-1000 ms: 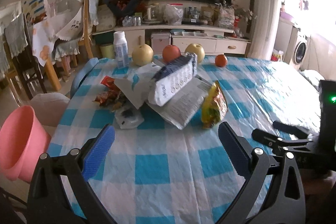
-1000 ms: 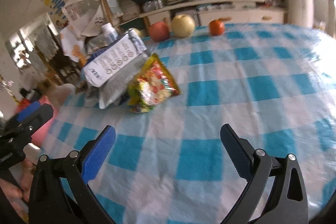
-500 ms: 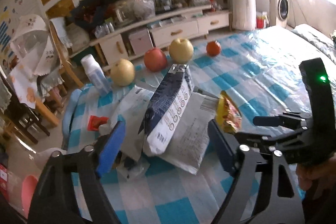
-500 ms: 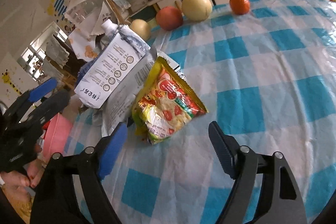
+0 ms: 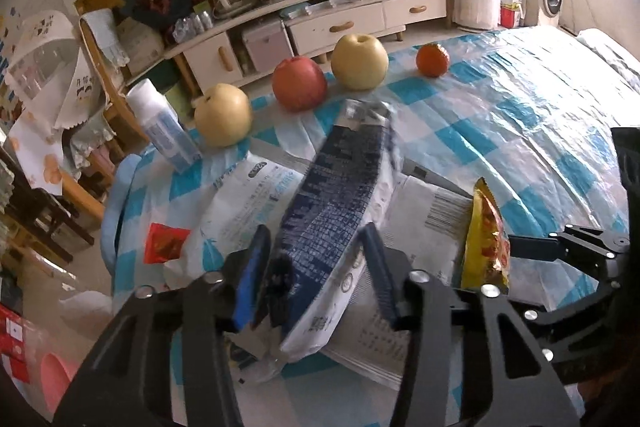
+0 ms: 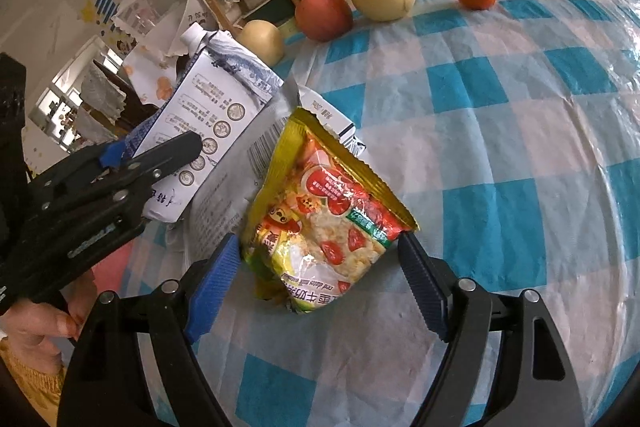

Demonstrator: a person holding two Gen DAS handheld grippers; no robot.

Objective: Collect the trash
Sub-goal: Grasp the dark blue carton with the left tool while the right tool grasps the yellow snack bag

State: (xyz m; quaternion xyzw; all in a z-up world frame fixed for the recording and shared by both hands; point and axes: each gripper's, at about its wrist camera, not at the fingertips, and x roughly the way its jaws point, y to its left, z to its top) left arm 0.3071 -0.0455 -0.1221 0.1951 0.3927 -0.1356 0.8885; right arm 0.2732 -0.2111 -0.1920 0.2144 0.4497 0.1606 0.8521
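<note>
Both grippers are advancing from bare checkered cloth toward the trash pile. The left gripper point(image 5: 316, 267) is narrowing its fingers around the lower end of the blue-and-white carton point(image 5: 340, 195), the pads now flanking it closely. The right gripper point(image 6: 320, 279) is arriving at the yellow snack bag point(image 6: 320, 223), its spread fingers now bracketing the bag's near end, which a second ago lay well ahead.
</note>
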